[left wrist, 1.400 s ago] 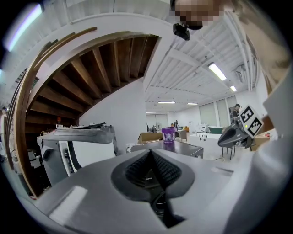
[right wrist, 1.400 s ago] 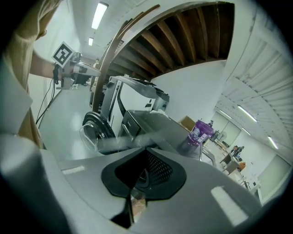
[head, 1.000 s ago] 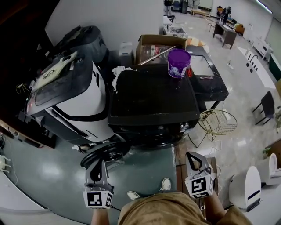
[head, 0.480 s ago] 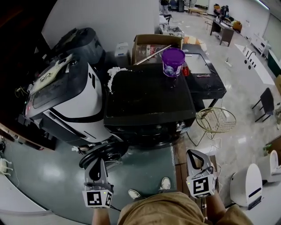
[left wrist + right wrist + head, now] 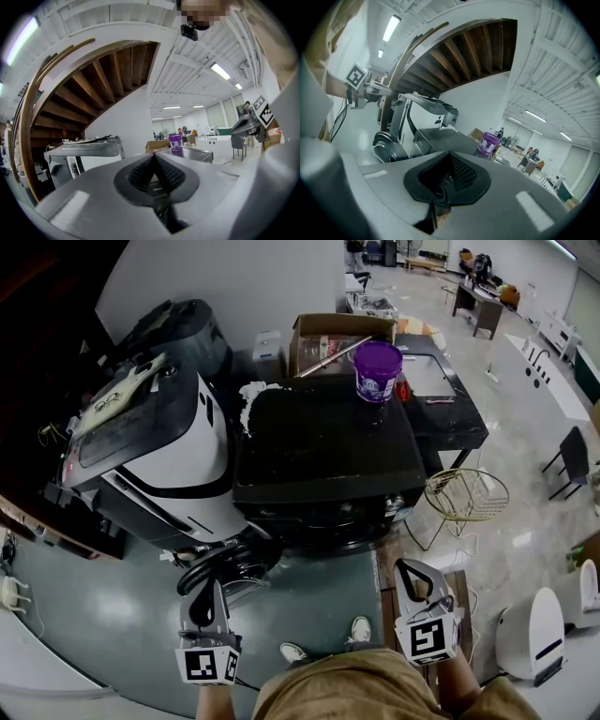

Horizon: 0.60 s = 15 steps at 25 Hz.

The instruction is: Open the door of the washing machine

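The black washing machine [image 5: 323, 451] stands in the middle of the floor, straight ahead of the person. Its round door [image 5: 228, 563] is at the front's lower left and angles out from the machine toward the left.

The left gripper [image 5: 210, 583] is low on the left, its tip just below the door's rim. Its 2 jaws are pressed together with nothing between them. The right gripper [image 5: 406, 566] is well apart from it on the other side, off the machine's front right corner. Its jaws are also pressed together and hold nothing. Neither gripper touches the machine.

On the machine's top, at the back right, sits 1 purple bucket [image 5: 379, 371]. White crumbly stuff [image 5: 253, 396] lies along the back left corner. A long thin rod [image 5: 333, 357] slants from there toward the bucket.

A big white and dark grey appliance [image 5: 155, 460] crowds the machine's left side, tilted and nearly touching it, just above the door. Behind the machine is an open cardboard box [image 5: 328, 334]. A black table [image 5: 455, 423] butts against its right side.

A gold wire basket [image 5: 466, 495] stands by the front right corner, between the table and the right gripper. A white appliance [image 5: 536, 638] sits on the floor to the far right, and a black chair [image 5: 572, 462] stands farther off. The person's 2 shoes [image 5: 359, 628] are on the green floor [image 5: 122, 606] between the grippers.
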Motion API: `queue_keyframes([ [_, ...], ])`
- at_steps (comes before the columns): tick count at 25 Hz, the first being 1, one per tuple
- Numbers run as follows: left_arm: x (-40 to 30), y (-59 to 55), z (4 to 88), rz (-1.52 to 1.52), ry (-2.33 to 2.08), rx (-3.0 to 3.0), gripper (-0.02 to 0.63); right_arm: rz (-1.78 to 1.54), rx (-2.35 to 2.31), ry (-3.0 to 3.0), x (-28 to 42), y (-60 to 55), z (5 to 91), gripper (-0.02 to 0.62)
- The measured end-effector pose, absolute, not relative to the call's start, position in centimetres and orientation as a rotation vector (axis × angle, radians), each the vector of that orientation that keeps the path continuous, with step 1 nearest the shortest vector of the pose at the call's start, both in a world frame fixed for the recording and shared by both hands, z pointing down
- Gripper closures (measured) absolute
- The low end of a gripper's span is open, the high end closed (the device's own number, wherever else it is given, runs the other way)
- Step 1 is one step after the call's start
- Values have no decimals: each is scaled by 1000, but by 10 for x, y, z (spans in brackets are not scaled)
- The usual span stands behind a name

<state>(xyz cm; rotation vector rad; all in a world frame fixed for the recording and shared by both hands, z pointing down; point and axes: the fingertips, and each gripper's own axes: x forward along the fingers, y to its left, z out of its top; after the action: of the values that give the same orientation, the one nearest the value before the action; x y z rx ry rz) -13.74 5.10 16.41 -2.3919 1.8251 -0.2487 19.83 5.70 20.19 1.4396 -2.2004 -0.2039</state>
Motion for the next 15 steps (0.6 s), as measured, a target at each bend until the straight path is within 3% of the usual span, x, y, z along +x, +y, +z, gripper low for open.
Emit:
queue_keyframes([
  [15, -173, 85, 167, -238, 1899, -2345, 546, -207, 1404, -2209, 170, 70, 192, 591],
])
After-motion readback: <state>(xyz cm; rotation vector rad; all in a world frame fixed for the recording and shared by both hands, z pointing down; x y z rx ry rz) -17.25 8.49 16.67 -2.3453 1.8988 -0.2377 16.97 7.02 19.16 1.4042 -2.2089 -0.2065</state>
